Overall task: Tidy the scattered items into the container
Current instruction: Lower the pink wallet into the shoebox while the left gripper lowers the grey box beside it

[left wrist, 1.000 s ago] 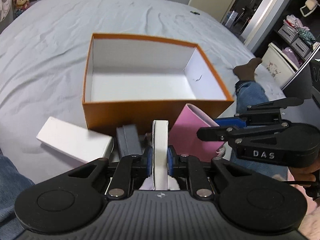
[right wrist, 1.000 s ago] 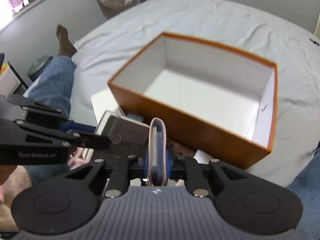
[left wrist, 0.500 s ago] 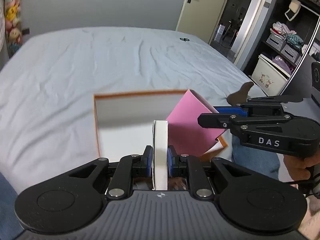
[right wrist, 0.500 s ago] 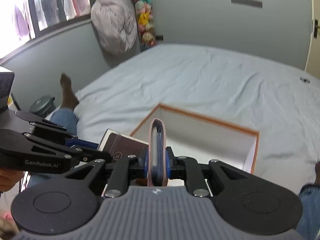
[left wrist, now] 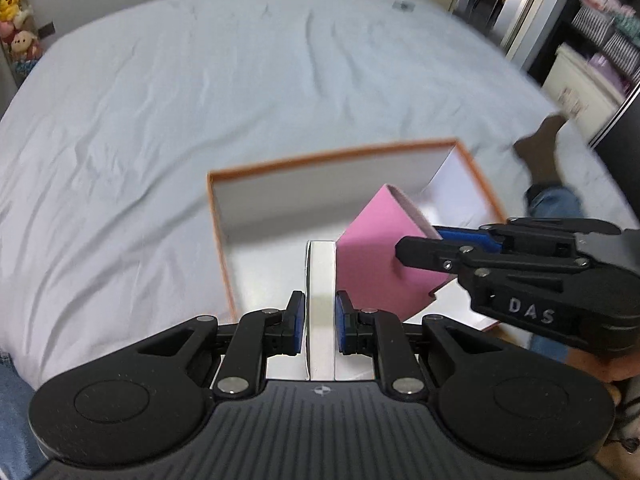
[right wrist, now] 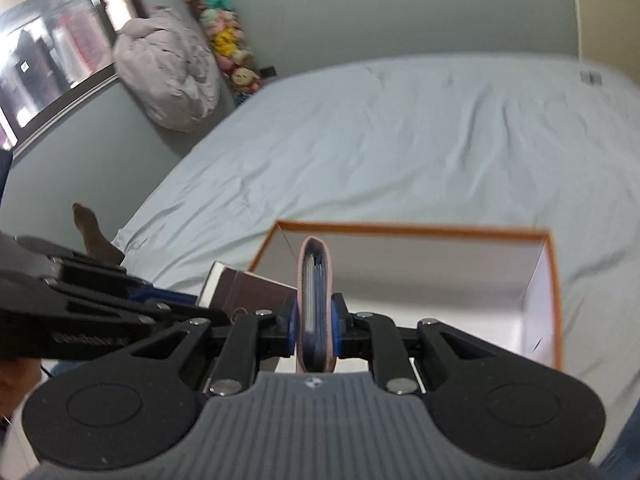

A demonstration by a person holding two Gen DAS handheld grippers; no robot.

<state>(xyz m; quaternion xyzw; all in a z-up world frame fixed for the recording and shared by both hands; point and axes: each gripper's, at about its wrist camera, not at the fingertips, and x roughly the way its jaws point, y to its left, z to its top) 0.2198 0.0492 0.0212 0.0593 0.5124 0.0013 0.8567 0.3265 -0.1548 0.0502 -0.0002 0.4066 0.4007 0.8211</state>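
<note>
An orange box (left wrist: 216, 208) with a white inside lies open on the grey bed; its rim (right wrist: 400, 230) also shows in the right wrist view. My left gripper (left wrist: 320, 308) is shut on a flat white-edged box (left wrist: 320, 264), held on edge over the orange box's near part. From the right wrist view that flat box (right wrist: 248, 292) shows a grey-brown face, with the left gripper (right wrist: 192, 304) beside it. My right gripper (right wrist: 316, 320) is shut on a pink pouch (right wrist: 316, 264). The pouch (left wrist: 380, 248) hangs over the box's right half, with the right gripper (left wrist: 420, 240) clamped on its edge.
Wrinkled grey bed sheet (left wrist: 200, 100) surrounds the box. A person's jeans leg and dark sock (left wrist: 540, 160) lie at the bed's right edge. Stuffed toys (right wrist: 224, 40) and a bundled duvet (right wrist: 168, 76) stand against the far wall. Shelves with baskets (left wrist: 600, 40) are to the right.
Both grippers have risen from beside the box's near wall and moved forward over its opening, each carrying its item. The loose things by the box have dropped out of view.
</note>
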